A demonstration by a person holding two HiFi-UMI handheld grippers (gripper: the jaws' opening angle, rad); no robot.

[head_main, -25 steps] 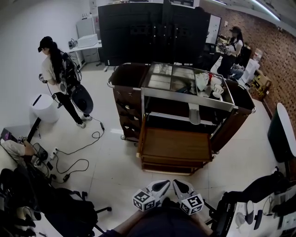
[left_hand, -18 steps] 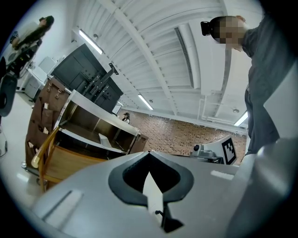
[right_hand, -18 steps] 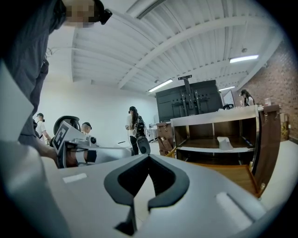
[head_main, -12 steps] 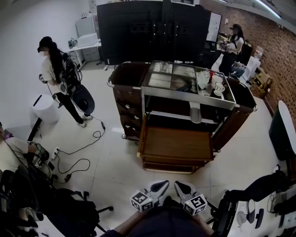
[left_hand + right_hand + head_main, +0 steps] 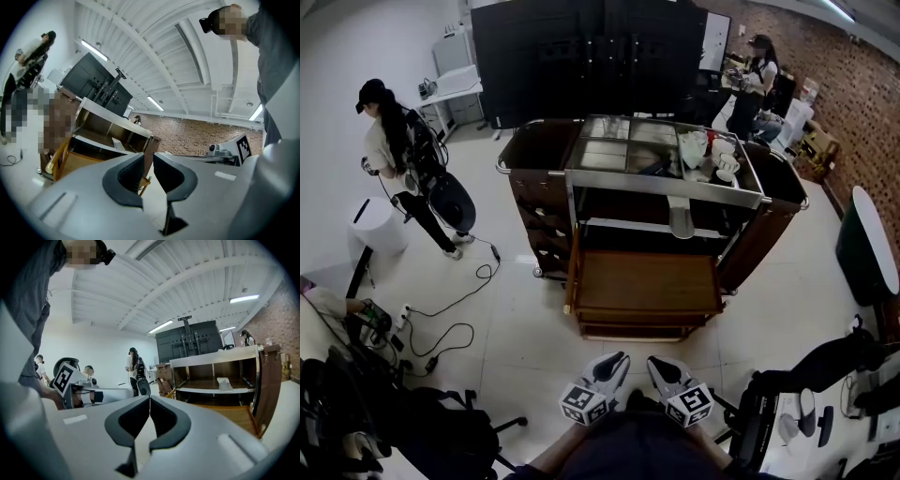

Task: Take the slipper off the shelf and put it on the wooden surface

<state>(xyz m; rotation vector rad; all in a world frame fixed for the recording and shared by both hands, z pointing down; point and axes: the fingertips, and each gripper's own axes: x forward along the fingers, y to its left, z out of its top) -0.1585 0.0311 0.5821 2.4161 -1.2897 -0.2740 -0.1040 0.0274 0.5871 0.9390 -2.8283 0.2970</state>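
A white slipper [image 5: 681, 217] lies on the middle shelf of the brown service cart [image 5: 539, 187], toward its right side. Below it the wooden surface [image 5: 647, 286] juts out at the front. Both grippers hang low in the head view, well short of the cart. My left gripper [image 5: 617, 360] has just been opening; its jaws stand slightly apart with nothing between them [image 5: 149, 158]. My right gripper [image 5: 656, 364] is shut and empty [image 5: 150, 399]. The slipper [image 5: 225, 383] and wooden surface [image 5: 229, 416] show far off in the right gripper view, and the slipper [image 5: 118, 144] in the left gripper view.
Cups and cloths [image 5: 722, 164] crowd the cart's top tray. A person [image 5: 389, 141] stands at the left beside a white stool [image 5: 380, 225]. Cables [image 5: 441, 323] trail over the floor. Another person [image 5: 750, 80] is at the back right. Dark bags [image 5: 825, 375] lie at the right.
The head view has shifted, so the cart now sits a little further left in the picture. Both grippers have stayed low at the front edge.
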